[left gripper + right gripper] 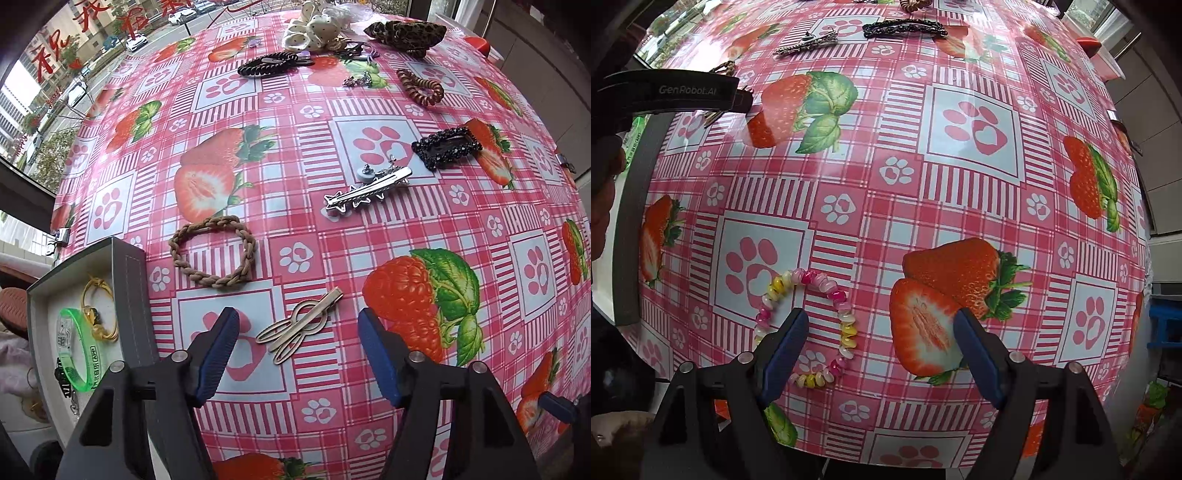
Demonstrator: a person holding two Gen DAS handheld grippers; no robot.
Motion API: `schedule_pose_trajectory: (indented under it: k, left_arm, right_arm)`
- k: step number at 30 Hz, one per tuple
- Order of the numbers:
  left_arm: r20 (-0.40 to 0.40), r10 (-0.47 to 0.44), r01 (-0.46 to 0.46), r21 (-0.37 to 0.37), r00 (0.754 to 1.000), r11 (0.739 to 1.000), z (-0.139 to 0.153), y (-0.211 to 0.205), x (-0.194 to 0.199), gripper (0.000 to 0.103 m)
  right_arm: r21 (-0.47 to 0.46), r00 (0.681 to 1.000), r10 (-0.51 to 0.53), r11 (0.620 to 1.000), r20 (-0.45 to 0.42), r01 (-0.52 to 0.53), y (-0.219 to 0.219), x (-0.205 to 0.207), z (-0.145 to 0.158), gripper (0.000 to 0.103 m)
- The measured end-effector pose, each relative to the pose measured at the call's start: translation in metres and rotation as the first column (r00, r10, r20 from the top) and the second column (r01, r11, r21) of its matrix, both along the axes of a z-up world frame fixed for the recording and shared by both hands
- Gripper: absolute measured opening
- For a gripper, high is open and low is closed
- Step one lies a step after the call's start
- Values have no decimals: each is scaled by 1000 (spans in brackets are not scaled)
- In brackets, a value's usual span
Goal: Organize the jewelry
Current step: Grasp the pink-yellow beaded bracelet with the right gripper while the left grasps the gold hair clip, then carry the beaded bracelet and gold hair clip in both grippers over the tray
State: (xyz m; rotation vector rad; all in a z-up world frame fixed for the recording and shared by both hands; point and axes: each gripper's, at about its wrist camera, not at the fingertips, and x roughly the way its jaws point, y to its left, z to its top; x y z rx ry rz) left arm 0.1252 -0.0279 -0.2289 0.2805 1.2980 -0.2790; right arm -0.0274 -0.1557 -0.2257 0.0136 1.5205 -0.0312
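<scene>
The left wrist view is aimed steeply down, close over the tablecloth (295, 229), near the box (133, 280) at its left edge. The right wrist view is pointed straight down nearby. The star clip (369, 190) (809, 42) is shared by both.

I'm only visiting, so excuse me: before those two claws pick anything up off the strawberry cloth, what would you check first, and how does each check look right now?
1. Gold looped metal hair clip lies between the left gripper fingers, not yet pinched: ok.
2. Left jaws stand apart, wider than the clip: ok.
3. Pink, yellow and white beaded bracelet centred between the right gripper fingers: not ok; one finger sits inside the loop, most beads lie off to one side.
4. Right jaws open and empty: ok.
5. Grey open box has spare room beside the green plastic wristband: ok.
6. Fingertips touching the cloth: cannot tell.
</scene>
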Motion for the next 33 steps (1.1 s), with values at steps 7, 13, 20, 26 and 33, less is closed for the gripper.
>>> schedule_pose_trajectory:
  k: [7, 13, 20, 26, 33]
  left_arm:
    - [-26, -41, 39, -61, 999, 997, 2, -11, -2, 28]
    - [-47, 4, -10, -117, 999, 993, 7, -4, -5, 16]
    - [-50, 51, -58, -154, 997, 986, 19, 13, -13, 16]
    - [-35, 76, -82, -181, 996, 980, 37, 29, -23, 16]
    - [1, 110, -107, -199, 994, 974, 61, 49, -34, 16]
  right_arm:
    - [-28, 997, 72, 997, 18, -71, 16, 3, -5, 64]
    - [-19, 994, 111, 994, 24, -110, 29, 10, -1, 14]
    - [76, 998, 39, 996, 51, -43, 13, 34, 12, 9]
    - [157, 996, -11, 988, 87, -3, 1, 50, 29, 9]
    - [188, 993, -22, 982, 113, 1, -3, 68, 42, 9]
